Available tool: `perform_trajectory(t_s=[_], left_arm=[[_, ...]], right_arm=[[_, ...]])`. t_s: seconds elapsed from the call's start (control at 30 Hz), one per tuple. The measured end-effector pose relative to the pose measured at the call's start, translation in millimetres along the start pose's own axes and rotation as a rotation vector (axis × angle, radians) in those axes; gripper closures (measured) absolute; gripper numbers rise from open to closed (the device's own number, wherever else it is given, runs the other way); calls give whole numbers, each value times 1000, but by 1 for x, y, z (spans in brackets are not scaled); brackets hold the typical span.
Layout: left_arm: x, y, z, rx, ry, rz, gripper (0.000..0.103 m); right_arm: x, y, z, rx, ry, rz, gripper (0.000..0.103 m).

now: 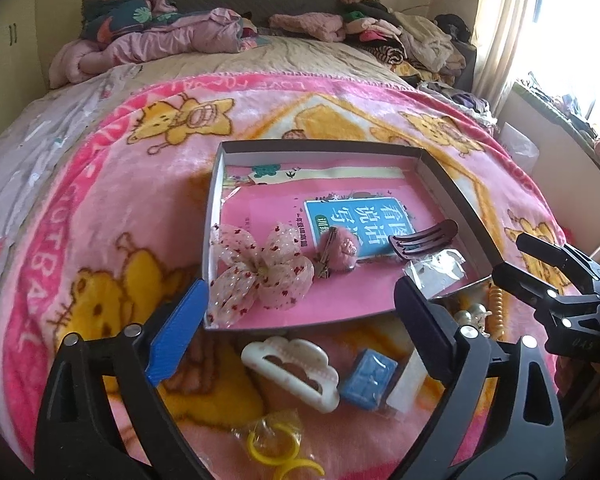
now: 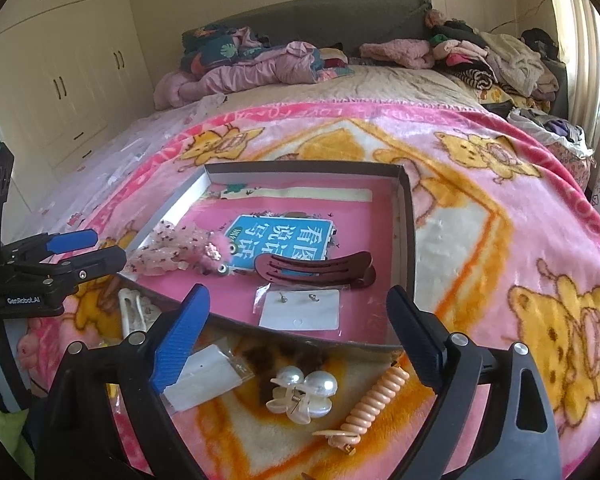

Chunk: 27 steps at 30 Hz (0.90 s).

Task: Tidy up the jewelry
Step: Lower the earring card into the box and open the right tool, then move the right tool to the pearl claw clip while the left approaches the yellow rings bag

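Note:
A shallow box [image 1: 216, 184] [image 2: 404, 216] lies on the pink blanket. It holds a pink mesh bow [image 1: 256, 270] [image 2: 168, 254], a pink pompom clip [image 1: 338, 250] [image 2: 220, 258], a dark red hair clip [image 1: 424, 242] [image 2: 320, 270] and bagged stud earrings [image 1: 436, 270] [image 2: 300, 308]. My left gripper [image 1: 300, 320] is open and empty above a white cloud claw clip [image 1: 292, 372], a blue box [image 1: 368, 378] and yellow rings [image 1: 276, 448]. My right gripper [image 2: 300, 336] is open and empty above a pearl clip [image 2: 304, 392], an orange coil tie [image 2: 376, 404] and a clear bag [image 2: 204, 376].
The box lies over a pink book with a blue label [image 1: 356, 222] [image 2: 284, 240]. Bedding and clothes [image 1: 172, 36] [image 2: 500, 60] are piled at the head of the bed. A wardrobe [image 2: 68, 72] stands left; a window [image 1: 572, 20] is right.

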<state>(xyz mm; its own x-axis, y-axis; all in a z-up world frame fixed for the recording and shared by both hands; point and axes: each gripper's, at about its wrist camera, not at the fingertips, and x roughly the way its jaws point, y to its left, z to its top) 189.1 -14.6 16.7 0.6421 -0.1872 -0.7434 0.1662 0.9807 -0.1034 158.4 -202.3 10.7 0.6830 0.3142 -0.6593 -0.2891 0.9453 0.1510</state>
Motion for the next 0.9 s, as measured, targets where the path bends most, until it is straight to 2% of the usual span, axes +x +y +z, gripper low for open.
perform_trajectory(t_s=[0.13,0.2,0.67,0.9], left_arm=[[-10,2,-5,-8,-11,4,16],[-15,3,-9,-15,-20,7,11],[-45,8,-32,-27,-51,33,11],[-53,11,-48,-39,-52,40,11]], right_arm=[[-10,3,-1,-5,-15,1,15],[-14,4,-1,-8,-23,1,14],[-45,14,-10,-28,-65,6,12],[-55,21,-22,-47,-60,20,12]])
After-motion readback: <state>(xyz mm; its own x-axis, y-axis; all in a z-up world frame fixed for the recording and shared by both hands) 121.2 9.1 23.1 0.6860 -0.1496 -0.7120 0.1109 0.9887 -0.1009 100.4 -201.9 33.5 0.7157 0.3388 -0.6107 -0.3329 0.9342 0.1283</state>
